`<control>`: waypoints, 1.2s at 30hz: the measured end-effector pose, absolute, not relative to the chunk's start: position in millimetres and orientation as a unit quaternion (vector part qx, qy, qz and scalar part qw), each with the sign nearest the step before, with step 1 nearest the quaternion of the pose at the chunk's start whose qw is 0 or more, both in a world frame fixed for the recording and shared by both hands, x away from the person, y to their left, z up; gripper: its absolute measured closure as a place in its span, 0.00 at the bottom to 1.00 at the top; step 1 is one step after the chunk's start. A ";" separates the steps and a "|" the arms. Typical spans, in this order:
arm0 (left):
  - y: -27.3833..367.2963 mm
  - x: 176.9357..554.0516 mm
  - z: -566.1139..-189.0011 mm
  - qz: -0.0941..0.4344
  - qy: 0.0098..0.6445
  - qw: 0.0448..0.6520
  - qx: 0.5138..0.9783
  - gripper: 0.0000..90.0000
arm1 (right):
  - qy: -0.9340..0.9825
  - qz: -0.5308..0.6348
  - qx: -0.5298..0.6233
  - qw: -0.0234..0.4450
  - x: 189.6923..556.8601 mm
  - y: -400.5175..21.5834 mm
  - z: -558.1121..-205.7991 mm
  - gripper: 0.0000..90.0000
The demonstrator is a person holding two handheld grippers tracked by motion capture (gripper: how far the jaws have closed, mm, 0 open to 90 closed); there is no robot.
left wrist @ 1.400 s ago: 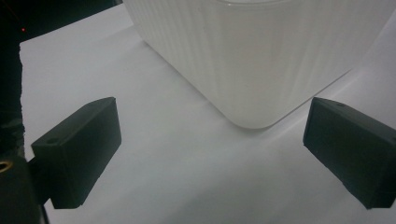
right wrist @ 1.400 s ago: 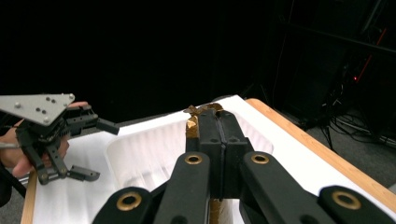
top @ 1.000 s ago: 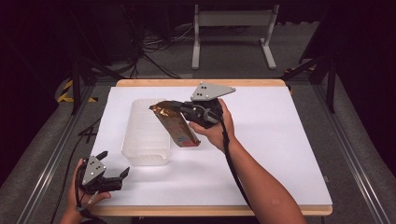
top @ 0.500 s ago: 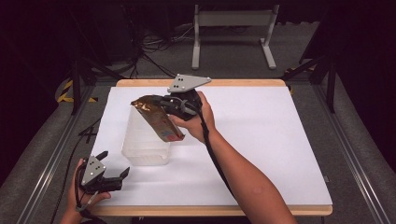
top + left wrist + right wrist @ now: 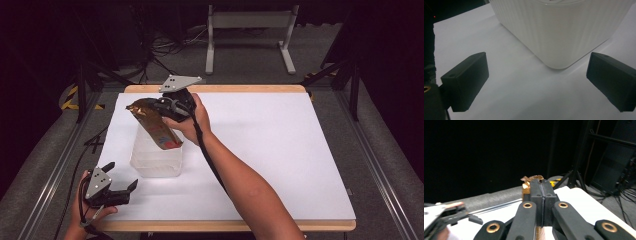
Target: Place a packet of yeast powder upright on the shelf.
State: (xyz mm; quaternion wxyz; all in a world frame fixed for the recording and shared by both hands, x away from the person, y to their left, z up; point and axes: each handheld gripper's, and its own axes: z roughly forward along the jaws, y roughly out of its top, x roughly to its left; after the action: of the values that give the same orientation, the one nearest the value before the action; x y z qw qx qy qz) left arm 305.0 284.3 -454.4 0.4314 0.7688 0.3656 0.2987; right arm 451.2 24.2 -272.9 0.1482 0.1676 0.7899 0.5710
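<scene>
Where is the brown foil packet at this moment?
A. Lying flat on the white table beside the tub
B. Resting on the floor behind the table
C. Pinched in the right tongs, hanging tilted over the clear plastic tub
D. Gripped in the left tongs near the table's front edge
C: the right tongs are closed on the top of the brown foil packet, which hangs at a slant above the clear plastic tub, while the left tongs sit open and empty.

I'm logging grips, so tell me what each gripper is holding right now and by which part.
The right gripper is shut on the top end of the brown packet. The left gripper is open, holding nothing.
</scene>
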 end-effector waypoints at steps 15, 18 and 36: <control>285.6 304.9 -455.0 0.295 0.365 0.434 0.769 0.06 | 0.779 0.586 0.176 0.140 456.6 44.0 -280.1 1.00; 285.6 305.0 -455.2 0.294 0.364 0.433 0.770 0.06 | 0.784 0.579 0.170 0.143 453.8 45.3 -285.2 1.00; 284.6 305.2 -454.6 0.298 0.368 0.428 0.770 0.06 | 0.799 0.560 0.171 0.138 438.9 18.5 -325.4 1.00</control>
State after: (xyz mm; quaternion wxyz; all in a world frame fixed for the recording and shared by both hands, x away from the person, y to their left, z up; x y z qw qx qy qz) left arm 305.2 284.6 -454.6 0.4281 0.7696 0.3680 0.2983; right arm 438.9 18.5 -325.4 0.1379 0.1708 0.7991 0.5597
